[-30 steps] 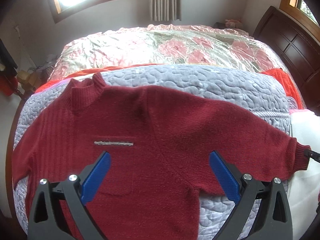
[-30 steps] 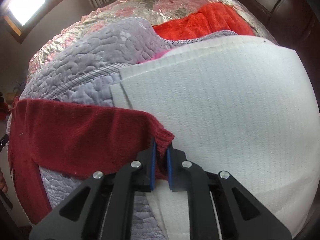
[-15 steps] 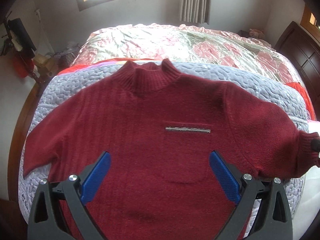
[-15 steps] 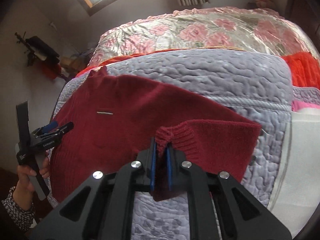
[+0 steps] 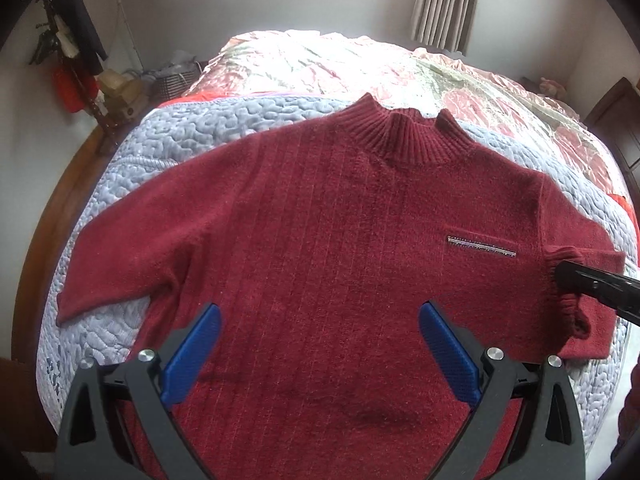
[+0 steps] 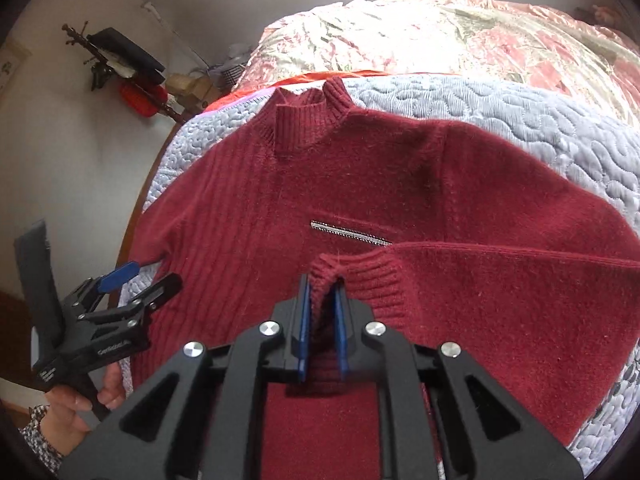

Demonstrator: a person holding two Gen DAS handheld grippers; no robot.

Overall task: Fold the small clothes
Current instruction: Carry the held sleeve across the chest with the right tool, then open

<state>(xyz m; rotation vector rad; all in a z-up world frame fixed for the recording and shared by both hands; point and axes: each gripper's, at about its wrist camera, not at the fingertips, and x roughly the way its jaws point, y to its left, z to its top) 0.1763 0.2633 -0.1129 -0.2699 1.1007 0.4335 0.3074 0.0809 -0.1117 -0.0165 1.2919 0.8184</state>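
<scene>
A dark red knit sweater (image 5: 328,248) with a ribbed high collar and a zipped chest pocket (image 5: 480,245) lies face up on a grey quilted blanket (image 5: 208,128). My left gripper (image 5: 320,344) is open above the sweater's lower body, with nothing between its blue pads. My right gripper (image 6: 322,300) is shut on the ribbed cuff (image 6: 352,276) of one sleeve, which is folded in over the chest below the pocket zip (image 6: 350,234). In the left wrist view the right gripper (image 5: 592,284) enters from the right edge at that cuff. The other sleeve (image 5: 120,256) lies spread out to the left.
A floral bedspread (image 5: 400,68) covers the bed behind the blanket. A wooden bed frame (image 5: 44,216) curves along the left. A coat stand (image 5: 72,40) and boxes stand by the left wall. A hand (image 6: 76,404) holds the left gripper (image 6: 132,280).
My right gripper has carried the sleeve cuff from the sweater's outer side in over the chest. The left wrist view has swung so that the sweater sits further right.
</scene>
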